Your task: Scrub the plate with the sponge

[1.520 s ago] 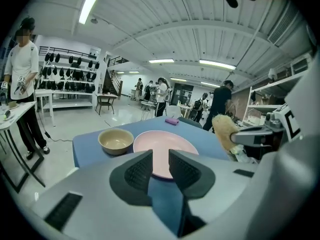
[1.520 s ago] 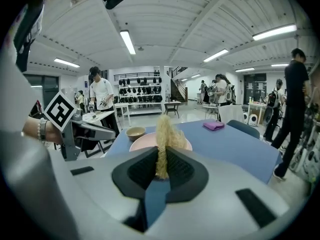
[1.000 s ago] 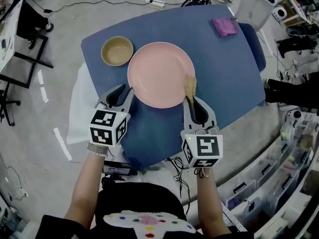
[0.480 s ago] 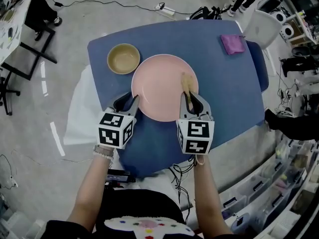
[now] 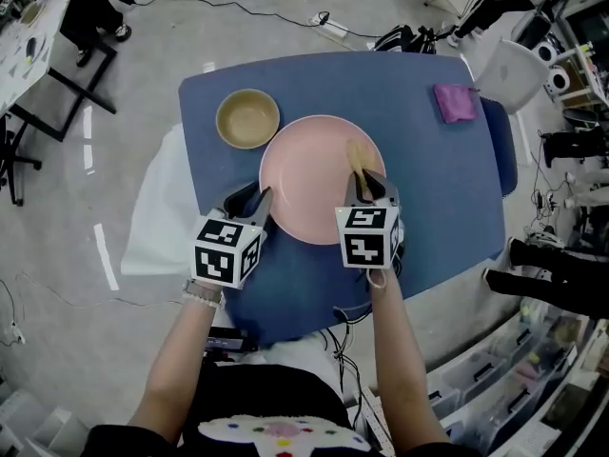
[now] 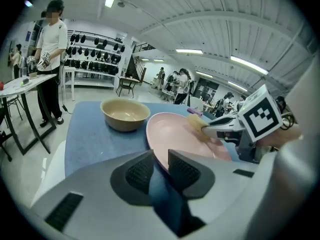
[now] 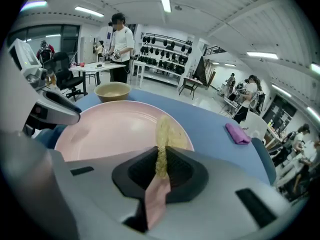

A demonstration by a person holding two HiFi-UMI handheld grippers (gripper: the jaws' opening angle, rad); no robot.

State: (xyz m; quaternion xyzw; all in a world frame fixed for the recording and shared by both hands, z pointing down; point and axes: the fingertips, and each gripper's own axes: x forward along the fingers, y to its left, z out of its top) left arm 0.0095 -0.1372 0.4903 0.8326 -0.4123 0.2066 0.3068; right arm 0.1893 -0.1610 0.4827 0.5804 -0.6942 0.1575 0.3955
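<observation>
Plate, mid-frame on the bench, is clamped at its lower-left rim by our left hand-held gripper. Our right hand-held gripper pinches the sponge against the plate's right side. We judge that hard strokes could pull the thin sponge free or shove the plate into the bowl beyond.
</observation>
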